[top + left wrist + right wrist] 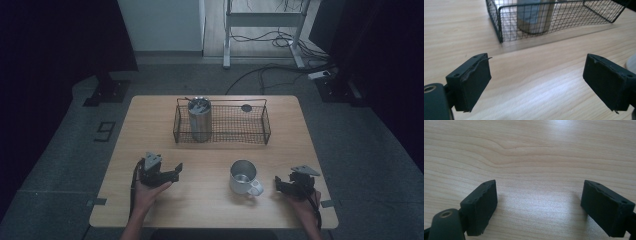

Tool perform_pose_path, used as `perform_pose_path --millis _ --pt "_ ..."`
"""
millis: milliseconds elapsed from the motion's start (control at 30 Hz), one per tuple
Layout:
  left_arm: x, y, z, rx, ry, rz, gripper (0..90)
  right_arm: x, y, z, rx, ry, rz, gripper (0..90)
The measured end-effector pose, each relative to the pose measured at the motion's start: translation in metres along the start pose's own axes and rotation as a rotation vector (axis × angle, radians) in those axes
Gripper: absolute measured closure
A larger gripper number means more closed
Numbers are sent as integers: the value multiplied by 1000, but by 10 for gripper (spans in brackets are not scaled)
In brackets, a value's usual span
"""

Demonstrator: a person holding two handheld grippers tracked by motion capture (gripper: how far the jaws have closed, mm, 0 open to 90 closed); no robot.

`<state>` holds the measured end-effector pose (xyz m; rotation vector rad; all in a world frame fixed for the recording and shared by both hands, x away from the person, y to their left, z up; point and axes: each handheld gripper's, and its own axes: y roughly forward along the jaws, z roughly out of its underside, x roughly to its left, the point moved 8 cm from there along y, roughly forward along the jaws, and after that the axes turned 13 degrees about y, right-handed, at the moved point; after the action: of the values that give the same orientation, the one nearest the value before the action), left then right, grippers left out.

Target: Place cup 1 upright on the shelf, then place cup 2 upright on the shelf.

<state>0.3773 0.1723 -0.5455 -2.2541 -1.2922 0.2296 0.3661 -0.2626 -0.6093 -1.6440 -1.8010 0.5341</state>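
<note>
Two claws idle over the table [150,130], nothing gripped. Left claw [176,170]: jaws spread, bare wood between them in its own view. Right claw [278,183]: jaws likewise spread on bare wood in the right gripper view.

The steel mug [243,177] stood upright between the two claws, just beside the right claw's tips, its handle turned toward that claw, and farther from the left one. The wire basket [235,125] sat ahead of both claws, well apart, with a tall steel tumbler [200,120] upright in the end ahead of the left claw. A small dark disc [246,107] lay on the basket floor farther along.

Progress, my reading: the tumbler was already binned, the mug not yet picked up, so roughly halfway. Left to do: grasp, lift over the rim, set down.

Room: open wood ahead of both claws up to the basket wall. The table's near edge lay close behind both hands. The rim must be cleared; the basket's free stretch beside the tumbler looked ample.
</note>
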Motion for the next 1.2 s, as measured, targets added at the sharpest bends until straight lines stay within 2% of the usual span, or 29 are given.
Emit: perform_pose_path --millis 200,600,767,1000,1200 --pt "2 3 13 40 15 -7 74 0 0 0 -1 0 1 136" --pt "0 6 24 68 35 -25 74 -1 0 0 -2 5 3 137" --pt "1 6 25 66 30 -20 75 1 -5 0 -32 -2 -1 136" --pt "1 5 25 57 33 -10 76 11 -30 -9 -103 33 -74 142" --pt "-1 5 29 62 31 3 79 25 -46 -20 -137 52 -142 145"
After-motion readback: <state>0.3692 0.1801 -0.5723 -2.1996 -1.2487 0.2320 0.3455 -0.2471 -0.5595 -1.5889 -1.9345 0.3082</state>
